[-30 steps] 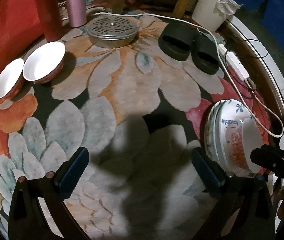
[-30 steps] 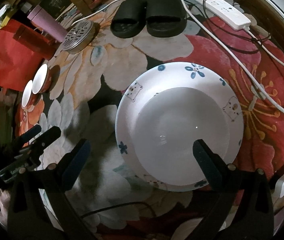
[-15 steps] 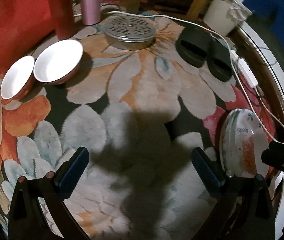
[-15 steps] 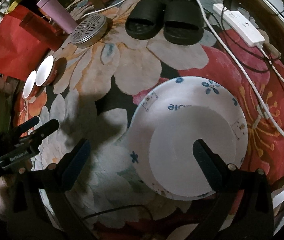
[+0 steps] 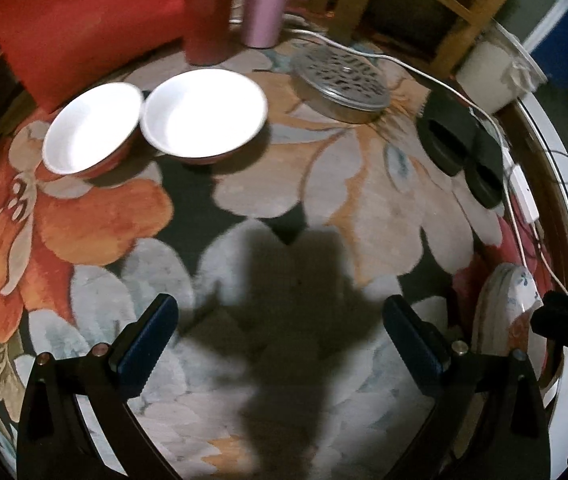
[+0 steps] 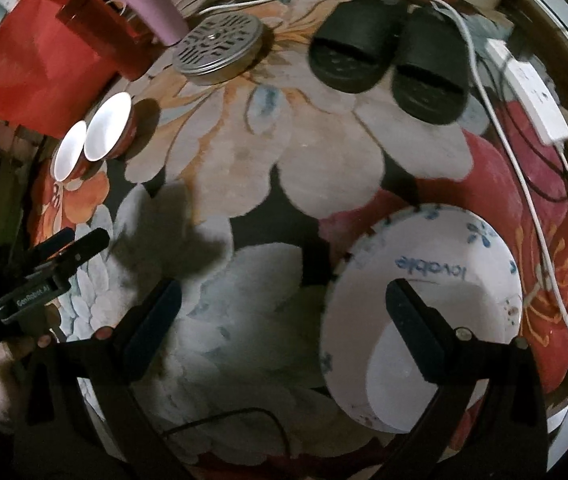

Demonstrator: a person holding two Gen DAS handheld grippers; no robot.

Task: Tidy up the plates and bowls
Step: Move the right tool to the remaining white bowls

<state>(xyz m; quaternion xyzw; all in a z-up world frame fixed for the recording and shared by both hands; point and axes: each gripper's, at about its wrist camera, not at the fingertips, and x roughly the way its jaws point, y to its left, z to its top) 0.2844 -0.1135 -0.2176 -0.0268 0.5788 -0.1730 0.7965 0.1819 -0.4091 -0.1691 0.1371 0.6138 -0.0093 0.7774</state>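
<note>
I'm working over a thick floral rug in orange, grey and red, dimly lit, with household clutter pushed to its far edge. In the upper left of the left wrist view sit two white-lined, red-sided ceramic bowls, rims touching, side by side rather than nested, which I read as the pair I have yet to stack. Behind them stand a red tumbler and a pink tumbler, and to their right a round perforated metal tray, a pair of black slippers and a white power strip with its cable looping across the rug. My left gripper hangs above bare rug with its blue-padded jaws wide apart and nothing between them; I judge it is aimed toward the bowls so it can take one by the rim. In the lower right of the right wrist view lies the white plate stack with blue flower print, resting flat on the rug, a plain white dish uppermost on it. My right gripper is spread open too, its right finger over the plate and its left over rug, holding nothing. The plates look already gathered there, so I think the bowls are the remaining job, and their glossy curved walls could slip under a careless pinch.
</note>
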